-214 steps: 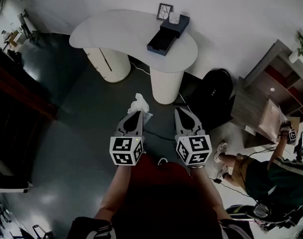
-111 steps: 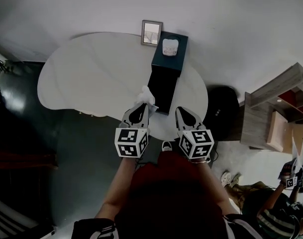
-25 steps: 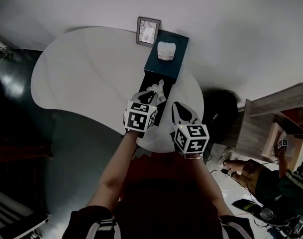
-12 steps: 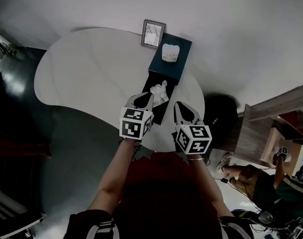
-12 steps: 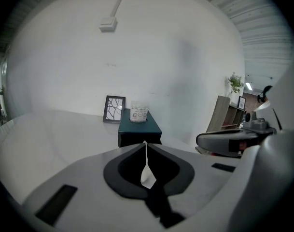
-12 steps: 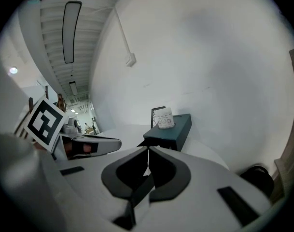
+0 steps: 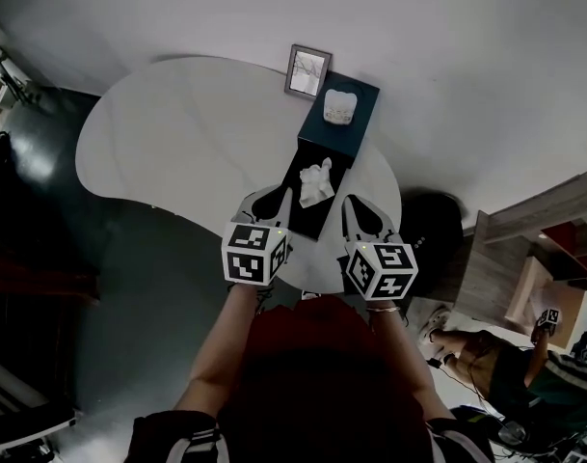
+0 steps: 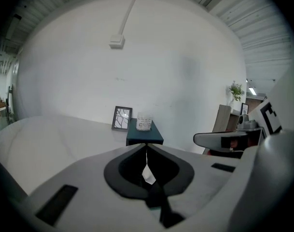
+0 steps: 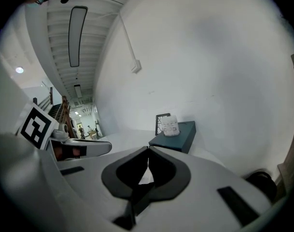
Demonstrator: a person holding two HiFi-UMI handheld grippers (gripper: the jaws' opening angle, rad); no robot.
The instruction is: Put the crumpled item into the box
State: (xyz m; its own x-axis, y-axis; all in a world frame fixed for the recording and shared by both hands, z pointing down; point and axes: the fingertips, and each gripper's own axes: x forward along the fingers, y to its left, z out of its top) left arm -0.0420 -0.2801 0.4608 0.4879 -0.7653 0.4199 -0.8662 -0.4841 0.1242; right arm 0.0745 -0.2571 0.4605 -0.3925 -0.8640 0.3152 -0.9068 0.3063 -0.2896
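The crumpled white item (image 7: 317, 181) lies in the open black part of the dark teal box (image 7: 356, 143) on the white table (image 7: 197, 133). My left gripper (image 7: 277, 193) sits just left of the box's near end, apart from the item, its jaws shut and empty. My right gripper (image 7: 352, 201) hovers at the box's right side, also shut on nothing. In the left gripper view the shut tips (image 8: 147, 144) point at the box (image 8: 144, 134). In the right gripper view the tips (image 9: 148, 148) meet below the box (image 9: 178, 137).
A small white container (image 7: 340, 107) stands on the box's teal far end, with a picture frame (image 7: 308, 71) behind it by the wall. A black round object (image 7: 433, 225) and a wooden shelf (image 7: 544, 230) are on the right. A person (image 7: 505, 355) crouches at lower right.
My left gripper let go of the crumpled item over the box and pulled back toward me. The item now rests in the box. The right gripper stayed roughly in place.
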